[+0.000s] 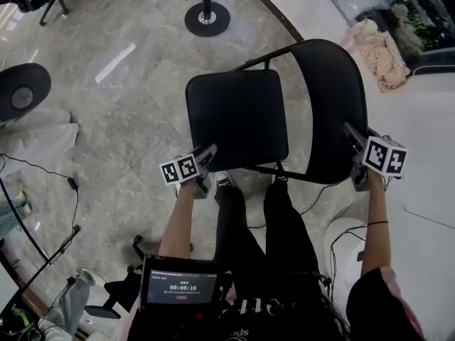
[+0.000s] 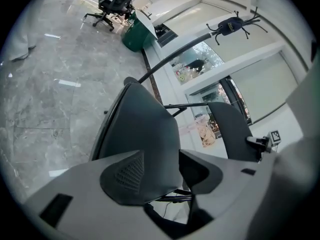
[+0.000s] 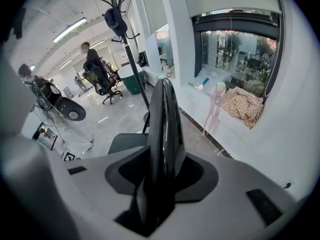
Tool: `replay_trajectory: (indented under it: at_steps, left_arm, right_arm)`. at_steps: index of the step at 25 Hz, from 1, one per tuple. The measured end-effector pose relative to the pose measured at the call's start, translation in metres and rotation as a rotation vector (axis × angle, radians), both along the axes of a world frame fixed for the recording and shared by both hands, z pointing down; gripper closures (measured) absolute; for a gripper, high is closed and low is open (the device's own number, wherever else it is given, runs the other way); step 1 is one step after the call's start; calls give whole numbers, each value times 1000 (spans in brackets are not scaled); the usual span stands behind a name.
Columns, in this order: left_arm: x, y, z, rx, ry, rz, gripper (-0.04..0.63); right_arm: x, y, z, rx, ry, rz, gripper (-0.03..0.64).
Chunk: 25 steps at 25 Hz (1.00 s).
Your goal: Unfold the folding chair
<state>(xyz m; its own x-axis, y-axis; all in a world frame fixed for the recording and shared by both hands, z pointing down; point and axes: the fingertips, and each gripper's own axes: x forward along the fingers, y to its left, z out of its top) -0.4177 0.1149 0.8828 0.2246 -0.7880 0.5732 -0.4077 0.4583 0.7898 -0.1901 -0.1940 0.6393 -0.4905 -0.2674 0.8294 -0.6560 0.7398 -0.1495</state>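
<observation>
The black folding chair stands opened out on the marble floor, its seat (image 1: 236, 119) flat and its curved backrest (image 1: 334, 105) to the right. My left gripper (image 1: 208, 155) is at the seat's near left corner, jaws apart; in the left gripper view the seat (image 2: 140, 129) lies just beyond the left gripper (image 2: 172, 176), with no pad pressing on it. My right gripper (image 1: 353, 135) straddles the backrest's near edge. In the right gripper view the backrest (image 3: 164, 119) runs edge-on between the jaws of the right gripper (image 3: 162, 176), with dark gaps on both sides.
A stanchion base (image 1: 207, 18) stands beyond the chair. A round office-chair part (image 1: 21, 91) is at the far left, cables (image 1: 71, 183) trail on the floor, and a beige blanket (image 1: 380, 55) lies at the upper right. The holder's legs (image 1: 263, 226) are just behind the chair.
</observation>
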Motion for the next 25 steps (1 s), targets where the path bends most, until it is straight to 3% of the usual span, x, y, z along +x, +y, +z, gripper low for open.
replay_trajectory:
  at_steps: [6,10,14,25]
  left_arm:
    - [20,-7,-11,20,0,27,379]
    - [28,-12,-26,46,-14,47,379]
    - [33,-21,-50,91,-28,67,379]
    - [41,-9,-124,192,33,-82,379]
  right_arm:
    - [5,-2,8,-13,-7,7,463]
    - [5,-4,2,27,-4,10,462]
    - [10,-3,0,35,9,72,449]
    - [51,22,-78,128,8,144,443]
